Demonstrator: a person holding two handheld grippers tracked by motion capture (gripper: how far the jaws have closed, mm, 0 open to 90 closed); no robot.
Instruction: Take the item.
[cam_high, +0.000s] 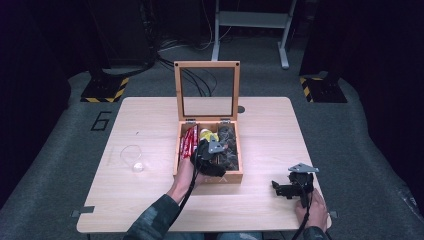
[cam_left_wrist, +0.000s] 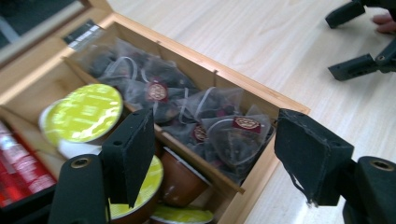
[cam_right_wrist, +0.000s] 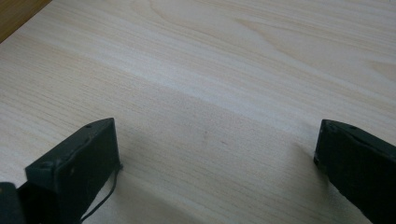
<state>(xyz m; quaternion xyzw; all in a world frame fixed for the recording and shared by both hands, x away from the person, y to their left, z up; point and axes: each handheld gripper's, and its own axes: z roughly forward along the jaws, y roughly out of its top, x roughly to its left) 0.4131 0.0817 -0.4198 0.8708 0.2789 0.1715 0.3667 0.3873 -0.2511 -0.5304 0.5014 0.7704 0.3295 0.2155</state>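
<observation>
An open wooden box (cam_high: 235, 177) stands mid-table, its glass lid (cam_high: 207, 91) upright at the back. Inside lie red sachets (cam_high: 188, 140) on the left, green-lidded capsules (cam_left_wrist: 87, 112) in the middle and dark pyramid tea bags (cam_left_wrist: 235, 136) on the right. My left gripper (cam_high: 210, 154) hangs over the box's front part. In the left gripper view its jaws (cam_left_wrist: 219, 155) stand apart above a tea bag and a brown capsule (cam_left_wrist: 180, 180), pressing on neither. My right gripper (cam_high: 291, 188) rests open at the table's front right, with bare wood between its jaws (cam_right_wrist: 215, 168).
A clear plastic loop with a small wad (cam_high: 134, 160) lies on the table's left part. The right gripper's jaws (cam_left_wrist: 336, 45) also appear far off in the left gripper view. A metal stand (cam_high: 250, 22) and cables sit on the floor beyond the table.
</observation>
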